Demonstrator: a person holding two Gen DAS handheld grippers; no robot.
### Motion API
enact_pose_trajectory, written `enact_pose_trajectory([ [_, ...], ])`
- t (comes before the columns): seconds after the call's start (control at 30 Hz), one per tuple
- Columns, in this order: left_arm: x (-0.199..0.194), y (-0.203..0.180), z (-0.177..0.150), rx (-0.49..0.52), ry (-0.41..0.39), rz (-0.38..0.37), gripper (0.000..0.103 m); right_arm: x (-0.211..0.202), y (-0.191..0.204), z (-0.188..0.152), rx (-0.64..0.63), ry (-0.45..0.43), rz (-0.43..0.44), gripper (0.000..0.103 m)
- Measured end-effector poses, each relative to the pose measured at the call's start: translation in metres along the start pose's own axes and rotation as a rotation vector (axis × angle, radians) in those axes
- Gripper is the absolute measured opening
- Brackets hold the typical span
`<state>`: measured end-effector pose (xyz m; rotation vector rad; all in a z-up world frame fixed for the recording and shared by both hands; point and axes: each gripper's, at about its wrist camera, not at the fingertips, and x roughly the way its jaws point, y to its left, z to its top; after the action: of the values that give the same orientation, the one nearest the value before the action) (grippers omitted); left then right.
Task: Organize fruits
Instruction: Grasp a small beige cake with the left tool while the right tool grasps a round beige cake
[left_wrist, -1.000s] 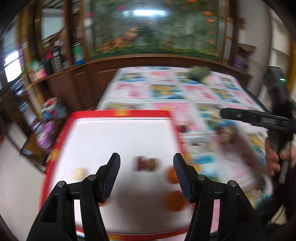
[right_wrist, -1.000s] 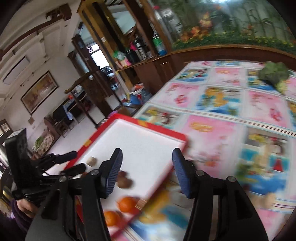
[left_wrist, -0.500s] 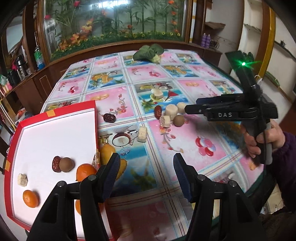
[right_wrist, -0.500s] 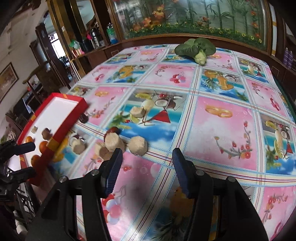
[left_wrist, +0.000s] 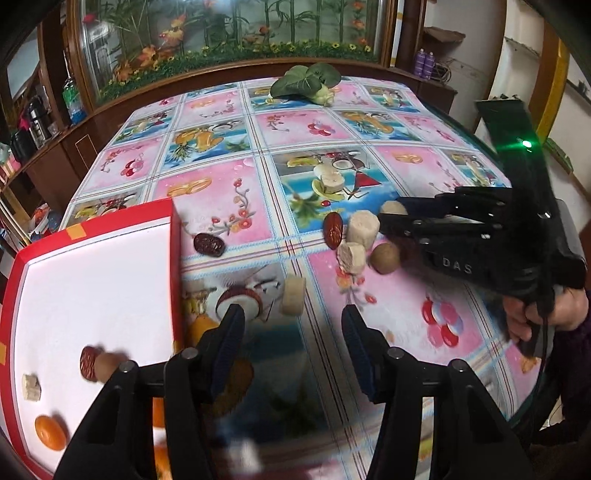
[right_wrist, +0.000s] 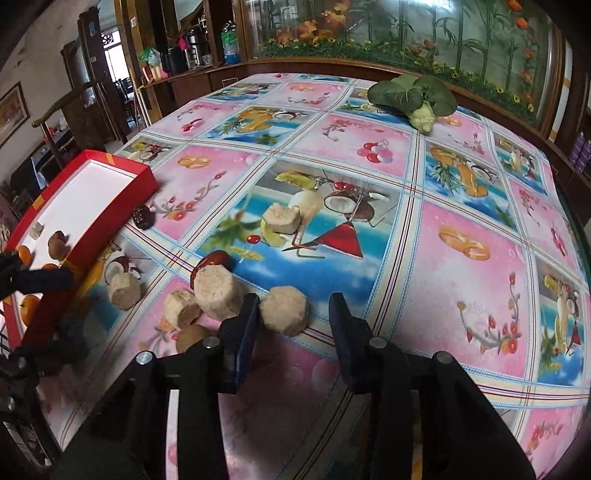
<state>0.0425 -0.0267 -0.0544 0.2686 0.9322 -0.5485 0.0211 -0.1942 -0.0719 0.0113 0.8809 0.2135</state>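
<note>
Narrowing right gripper (right_wrist: 291, 317) jaws, empty

Place: a lived-in home, a dining or sitting room
Desk: covered by a glossy tablecloth (right_wrist: 424, 206) printed with fruit and drink pictures
Back wall: dark wooden cabinet (left_wrist: 236, 74) with a glass front full of bamboo and flower decoration
Sideboard: thermos flasks (right_wrist: 194, 42) and bottles stand on it
Side: framed picture (right_wrist: 13, 110) on a wall, wooden stair rail (right_wrist: 66, 99) beside a doorway
</note>
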Motion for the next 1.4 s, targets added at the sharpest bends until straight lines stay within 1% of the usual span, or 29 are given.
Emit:
enact_pose_trajectory([
  [0.03, 0.003, -0.001, 0.002, 0.004, 0.005, 0.004, 0.053, 0.000, 0.000, -0.001, -0.004, -0.005, -0.006, 0.035],
  [0.1, 0.008, -0.003, 0.004, 0.006, 0.015, 0.004, 0.051, -0.001, -0.003, -0.001, 0.000, -0.013, -0.002, 0.029],
  [0.2, 0.015, -0.006, 0.006, 0.014, 0.033, 0.006, 0.043, -0.002, -0.015, 0.001, 0.051, -0.012, 0.052, 0.029],
  [0.27, 0.021, -0.005, 0.006, 0.009, 0.051, 0.003, 0.034, -0.003, -0.020, 0.001, 0.081, -0.012, 0.060, 0.029],
  [0.43, 0.025, -0.005, 0.007, 0.002, 0.058, 0.000, 0.026, -0.012, -0.021, 0.003, 0.100, -0.045, 0.077, 0.029],
  [0.5, 0.026, -0.005, 0.008, -0.004, 0.056, 0.000, 0.024, -0.016, -0.020, 0.004, 0.103, -0.058, 0.083, 0.029],
  [0.57, 0.026, -0.005, 0.008, -0.012, 0.050, 0.002, 0.015, -0.017, -0.020, 0.005, 0.105, -0.064, 0.083, 0.029],
  [0.77, 0.027, -0.005, 0.010, -0.033, 0.030, -0.001, 0.014, -0.022, -0.022, 0.005, 0.116, -0.085, 0.087, 0.029],
  [0.9, 0.024, -0.003, 0.009, -0.063, 0.014, -0.021, 0.014, -0.023, -0.024, 0.005, 0.127, -0.103, 0.078, 0.029],
  [1.1, 0.006, -0.007, 0.008, -0.073, -0.028, -0.028, 0.014, -0.023, -0.028, 0.004, 0.144, -0.119, 0.066, 0.029],
  [1.27, -0.027, -0.017, 0.015, -0.048, -0.122, -0.036, 0.014, -0.024, -0.033, 0.004, 0.179, -0.130, 0.067, 0.029],
  [1.4, -0.052, -0.026, 0.022, -0.023, -0.200, -0.069, 0.014, -0.029, -0.039, 0.004, 0.221, -0.165, 0.059, 0.029],
])
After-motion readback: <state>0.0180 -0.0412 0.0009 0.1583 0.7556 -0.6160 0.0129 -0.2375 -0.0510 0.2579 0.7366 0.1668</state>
